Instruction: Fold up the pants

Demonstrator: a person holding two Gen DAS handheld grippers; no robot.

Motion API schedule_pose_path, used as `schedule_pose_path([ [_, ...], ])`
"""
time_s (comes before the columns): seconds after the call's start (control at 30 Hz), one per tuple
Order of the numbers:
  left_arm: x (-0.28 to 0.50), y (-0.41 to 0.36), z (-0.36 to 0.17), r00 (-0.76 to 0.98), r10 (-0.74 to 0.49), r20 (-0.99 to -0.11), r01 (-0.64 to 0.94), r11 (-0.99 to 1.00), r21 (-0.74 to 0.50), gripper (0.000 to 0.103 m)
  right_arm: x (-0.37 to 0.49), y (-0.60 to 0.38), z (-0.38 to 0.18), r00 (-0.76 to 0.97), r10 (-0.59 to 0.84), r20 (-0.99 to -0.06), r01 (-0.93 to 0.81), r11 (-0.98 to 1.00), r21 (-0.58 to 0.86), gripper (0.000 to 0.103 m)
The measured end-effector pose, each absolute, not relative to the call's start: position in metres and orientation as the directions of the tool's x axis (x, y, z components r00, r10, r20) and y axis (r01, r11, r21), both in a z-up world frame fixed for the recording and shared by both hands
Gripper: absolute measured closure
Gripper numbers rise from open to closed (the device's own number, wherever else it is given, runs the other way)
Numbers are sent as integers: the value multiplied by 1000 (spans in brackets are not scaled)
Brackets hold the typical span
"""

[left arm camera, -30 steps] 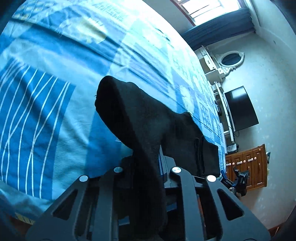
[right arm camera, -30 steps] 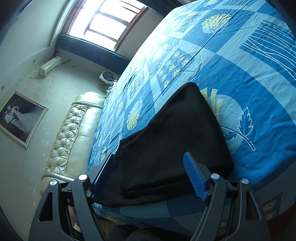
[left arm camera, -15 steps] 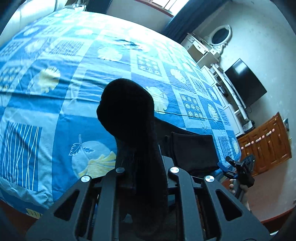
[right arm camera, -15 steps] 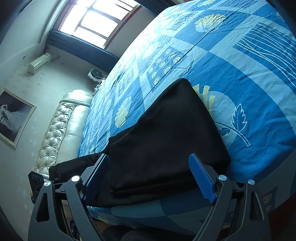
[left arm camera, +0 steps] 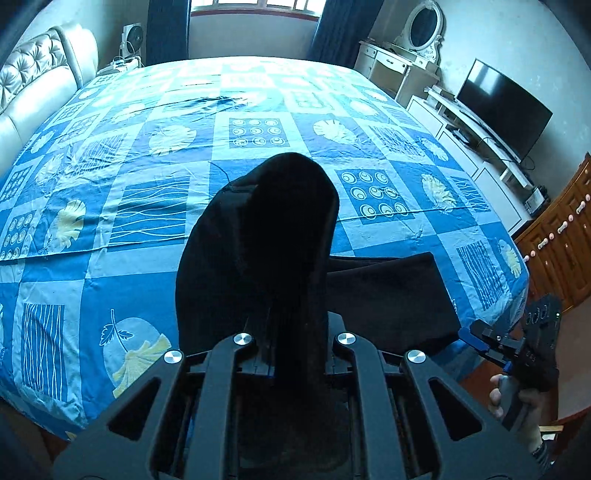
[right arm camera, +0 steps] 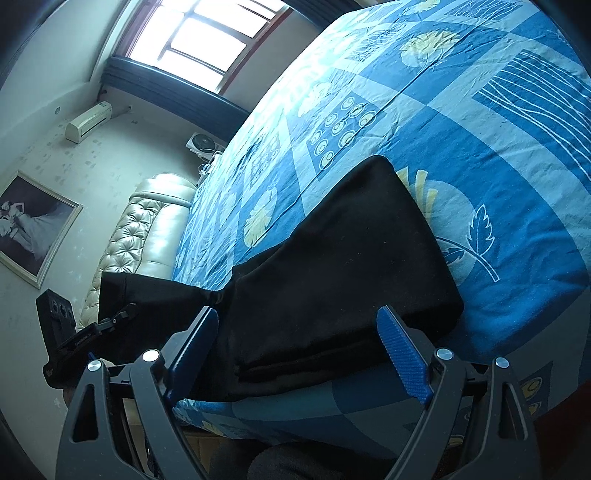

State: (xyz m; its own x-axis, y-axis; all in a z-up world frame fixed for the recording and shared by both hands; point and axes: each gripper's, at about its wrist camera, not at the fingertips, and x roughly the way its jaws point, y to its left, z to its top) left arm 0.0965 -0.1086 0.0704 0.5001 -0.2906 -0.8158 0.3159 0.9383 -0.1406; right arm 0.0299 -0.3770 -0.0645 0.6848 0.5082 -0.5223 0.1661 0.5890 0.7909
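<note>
**Lifting one end of the black pants over a blue patchwork bed**

Starting at the left of the left wrist view, a padded cream headboard [left arm camera: 35,79] runs along the edge of the bed [left arm camera: 122,291], whose cover is a patchwork of blue squares printed with leaves, rings and wavy lines. At the centre, the left gripper [left arm camera: 291,347] has its jaws pressed together on a bunch of the black pants [left arm camera: 266,251]; the cloth rises out of the pinch in a dark hump that hides the fingertips and hangs clear of the cover. To the right of that hump, the rest of the pants lies flat near the bed's near right corner. Farther right, past the bed's edge, the right gripper [left arm camera: 491,343] shows with a hand [left arm camera: 524,406] around its handle. Along the right wall stand a white dressing table with an oval mirror [left arm camera: 424,27], a dark television [left arm camera: 502,107] and a wooden cabinet [left arm camera: 557,247].

In the right wrist view, the left gripper [right arm camera: 110,321] appears at the far left, off the bed's edge, with a stretch of the pants drawn up to it. The folded part lies across the bed's near edge in the middle. The right gripper [right arm camera: 299,350] has its blue-padded jaws spread wide, one on each side of that folded cloth; whether the pads touch it I cannot tell.
</note>
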Motion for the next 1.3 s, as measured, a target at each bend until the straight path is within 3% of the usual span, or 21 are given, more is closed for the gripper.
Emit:
schedule_pose_path([
  [0.27, 96, -178, 35, 516, -174, -838, 320, 947, 1, 91, 16, -398, -80, 700, 499, -511, 200, 550, 811, 14],
  [1.3, 85, -321, -44, 513, -31, -858, 386, 901, 198, 91, -29, -458, -124, 754, 478, -451, 274, 396, 877, 14],
])
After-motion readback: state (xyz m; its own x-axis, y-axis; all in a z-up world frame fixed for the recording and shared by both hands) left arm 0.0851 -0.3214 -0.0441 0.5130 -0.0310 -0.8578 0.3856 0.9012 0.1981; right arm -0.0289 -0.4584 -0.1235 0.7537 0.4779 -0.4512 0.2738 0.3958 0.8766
